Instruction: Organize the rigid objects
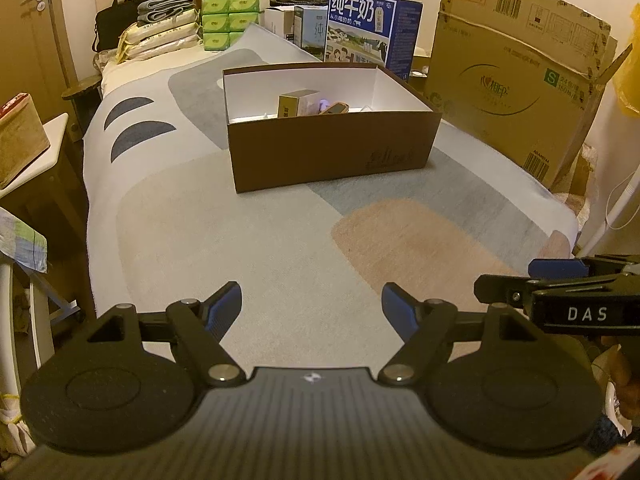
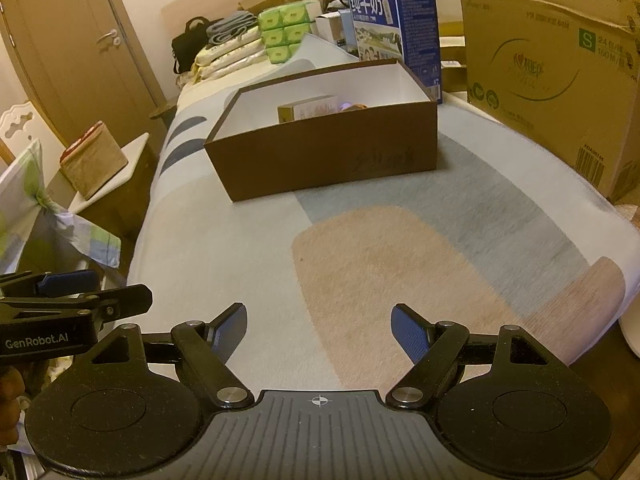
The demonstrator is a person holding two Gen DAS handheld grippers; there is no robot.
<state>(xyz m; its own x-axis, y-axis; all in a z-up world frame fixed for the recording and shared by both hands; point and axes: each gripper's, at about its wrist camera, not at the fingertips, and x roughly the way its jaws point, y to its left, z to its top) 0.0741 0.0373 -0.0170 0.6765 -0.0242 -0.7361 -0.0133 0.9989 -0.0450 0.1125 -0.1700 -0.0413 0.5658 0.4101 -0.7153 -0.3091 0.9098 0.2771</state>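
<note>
Soft patchy rug (image 1: 260,220) lies under us. Our left gripper (image 1: 312,304) and right gripper (image 2: 319,330) both gape wide, holding nothing. Small boxes (image 1: 298,104) sit inside the brown box (image 1: 332,148) ahead.

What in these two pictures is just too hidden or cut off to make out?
- Brown box contents, both views: its near wall hides all but a small carton and bits beside it.
- Large cardboard carton, right view: cut off by the frame's top and right edges.
- Items behind the blue milk box, left view: mostly hidden.
</note>
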